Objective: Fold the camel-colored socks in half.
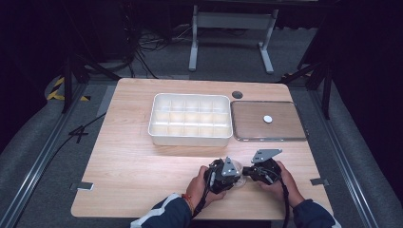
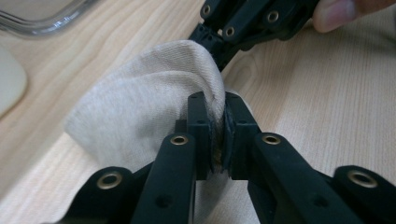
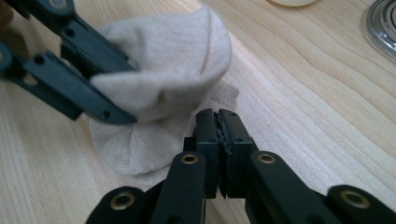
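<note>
No readable labels or writing anywhere that I could find. On the desk [image 1: 142, 156] I had a white divided box [image 1: 190, 119] at the far middle; its compartments looked empty from the high view, though the far-row cells were too washed out to be sure. Right beside it sat a clear shallow tray [image 1: 294, 135] holding one small white round piece [image 1: 268, 118]; couldn't tell what that was.

Near the front edge, both grippers met over a beige cloth [image 2: 140, 107]. The left gripper [image 2: 217, 135] had its jaws clamped on a fold of the cloth, fabric pinched between the pads. The right gripper [image 3: 219, 140] had its jaws pressed together at the cloth's edge; I couldn't tell whether fabric was actually caught in them. The cloth bunched up off the desk between the two, its lower part lying on the wood. In the high view the hands covered most of it.
</note>
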The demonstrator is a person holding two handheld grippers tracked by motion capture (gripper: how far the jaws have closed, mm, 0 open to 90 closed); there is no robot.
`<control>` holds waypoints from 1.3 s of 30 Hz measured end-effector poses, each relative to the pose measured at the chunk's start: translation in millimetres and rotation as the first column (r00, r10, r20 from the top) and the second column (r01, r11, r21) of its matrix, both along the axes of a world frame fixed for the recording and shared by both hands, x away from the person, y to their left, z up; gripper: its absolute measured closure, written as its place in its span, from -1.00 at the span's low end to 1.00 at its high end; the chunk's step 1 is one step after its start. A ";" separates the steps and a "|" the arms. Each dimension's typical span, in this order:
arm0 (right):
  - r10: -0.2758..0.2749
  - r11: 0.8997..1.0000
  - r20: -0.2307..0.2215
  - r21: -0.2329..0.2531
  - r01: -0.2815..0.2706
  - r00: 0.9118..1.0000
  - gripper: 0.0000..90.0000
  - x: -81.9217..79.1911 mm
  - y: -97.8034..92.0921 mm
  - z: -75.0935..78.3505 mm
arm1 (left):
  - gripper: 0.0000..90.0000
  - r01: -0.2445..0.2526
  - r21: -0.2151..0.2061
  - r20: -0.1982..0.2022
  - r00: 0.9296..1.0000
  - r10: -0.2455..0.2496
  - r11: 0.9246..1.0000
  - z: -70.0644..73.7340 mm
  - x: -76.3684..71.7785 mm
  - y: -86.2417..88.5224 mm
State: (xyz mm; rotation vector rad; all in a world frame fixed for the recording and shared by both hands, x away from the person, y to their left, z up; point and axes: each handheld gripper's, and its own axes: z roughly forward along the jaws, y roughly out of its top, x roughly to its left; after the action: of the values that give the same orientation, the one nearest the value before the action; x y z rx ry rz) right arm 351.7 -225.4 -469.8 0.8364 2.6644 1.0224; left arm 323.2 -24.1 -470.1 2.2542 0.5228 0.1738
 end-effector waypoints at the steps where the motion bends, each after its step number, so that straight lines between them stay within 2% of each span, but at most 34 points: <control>1: -0.006 1.000 0.001 0.002 0.006 1.000 0.85 0.4 -0.4 0.0 | 0.81 -0.005 -0.006 -0.003 1.000 0.005 1.000 -1.4 -0.2 -0.3; 3: -0.019 1.000 0.016 -0.004 0.019 1.000 0.79 1.1 -2.0 1.2 | 0.82 -0.001 -0.007 -0.008 1.000 0.001 1.000 -2.6 0.2 -0.1; 4: -0.025 1.000 0.022 0.011 0.025 0.999 0.81 1.6 -4.0 2.9 | 0.81 -0.006 -0.015 -0.008 1.000 0.006 1.000 -3.5 0.0 -0.4; 7: -0.069 0.993 0.059 0.098 0.063 0.996 0.77 0.7 -10.9 13.0 | 0.80 -0.007 -0.016 -0.009 1.000 0.007 1.000 -4.8 0.1 0.3; 9: -0.063 0.985 0.086 0.165 0.048 0.994 0.75 -2.2 -11.7 18.4 | 0.78 -0.009 -0.017 -0.008 1.000 0.008 1.000 -5.5 -0.2 0.2; 12: -0.072 0.980 0.135 0.192 0.045 0.988 0.73 -6.1 -8.8 25.5 | 0.76 -0.010 -0.021 -0.009 1.000 0.009 1.000 -5.9 -0.6 0.2; 14: -0.049 0.977 0.122 0.214 0.022 0.991 0.73 -6.8 -7.0 25.1 | 0.72 -0.009 -0.026 -0.012 1.000 0.009 1.000 -6.2 -1.0 0.1; 16: -0.014 0.986 0.107 0.166 -0.004 0.994 0.73 -7.2 -1.8 19.2 | 0.65 -0.008 -0.037 -0.015 1.000 0.007 0.999 -6.4 -1.6 -0.6; 17: 0.003 0.992 0.104 0.126 -0.016 0.995 0.75 -7.3 1.7 14.9 | 0.60 -0.005 -0.040 -0.021 1.000 0.004 0.999 -6.3 -1.9 -0.5; 20: 0.019 0.997 0.083 0.074 -0.025 0.996 0.79 -5.6 6.1 7.3 | 0.48 0.015 -0.051 -0.037 0.999 -0.017 0.999 -5.0 -3.3 2.5; 22: 0.018 0.998 0.078 0.057 -0.022 0.997 0.80 -5.2 7.4 3.7 | 0.38 0.025 -0.081 -0.055 0.998 -0.030 0.996 0.2 -6.2 11.1; 23: 0.016 0.998 0.071 0.051 -0.020 0.997 0.80 -5.2 7.6 2.4 | 0.40 0.034 -0.109 -0.055 0.998 -0.040 0.994 5.2 -7.7 20.0; 26: 0.023 0.999 0.081 0.040 -0.026 0.996 0.81 -5.3 8.9 1.2 | 0.48 -0.006 -0.143 -0.034 0.999 0.001 0.990 16.1 -7.3 40.3; 27: 0.024 0.999 0.090 0.032 -0.027 0.996 0.81 -5.6 10.8 1.2 | 0.53 -0.044 -0.142 -0.005 0.999 0.044 0.989 20.1 -2.1 48.7; 28: 0.024 0.999 0.090 0.032 -0.027 0.996 0.81 -5.6 10.8 1.2 | 0.55 -0.044 -0.142 -0.005 0.999 0.044 0.989 20.1 -2.1 48.7; 29: 0.028 0.999 0.094 0.028 -0.030 0.995 0.81 -5.9 11.6 1.4 | 0.55 -0.073 -0.140 0.004 0.997 0.074 0.987 21.3 1.6 51.7; 30: 0.029 0.999 0.099 0.023 -0.032 0.995 0.81 -6.4 12.8 1.7 | 0.56 -0.087 -0.156 0.000 0.996 0.088 0.984 20.9 7.1 54.3; 32: 0.038 0.999 0.110 0.017 -0.040 0.993 0.81 -7.8 15.4 1.9 | 0.53 -0.099 -0.129 0.007 0.995 0.101 0.987 17.1 13.1 51.9; 34: 0.041 0.999 0.117 0.011 -0.043 0.992 0.81 -9.3 18.0 1.9 | 0.48 -0.090 -0.127 -0.006 0.996 0.090 0.988 12.5 14.7 48.8; 36: 0.048 0.999 0.132 -0.004 -0.048 0.990 0.78 -10.4 19.6 2.3 | 0.48 -0.077 -0.080 0.012 0.997 0.078 0.994 7.1 13.0 42.8; 37: 0.044 0.999 0.139 -0.005 -0.044 0.989 0.72 -10.8 19.8 2.7 | 0.48 -0.080 -0.071 0.013 0.997 0.081 0.994 5.2 12.4 41.3; 38: 0.040 0.999 0.141 0.000 -0.040 0.989 0.68 -11.0 19.6 3.0 | 0.49 -0.078 -0.038 0.019 0.997 0.079 0.996 3.8 12.6 40.9; 39: 0.044 0.999 0.143 0.006 -0.045 0.989 0.65 -11.2 18.7 4.2 | 0.53 -0.088 -0.023 0.022 0.996 0.089 0.996 1.7 12.2 40.3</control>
State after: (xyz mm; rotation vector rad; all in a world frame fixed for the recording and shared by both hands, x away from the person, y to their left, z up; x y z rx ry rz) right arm 340.5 -206.7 -465.7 0.6810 2.5699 1.0637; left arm 335.4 16.2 -468.5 2.2065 0.6101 0.2372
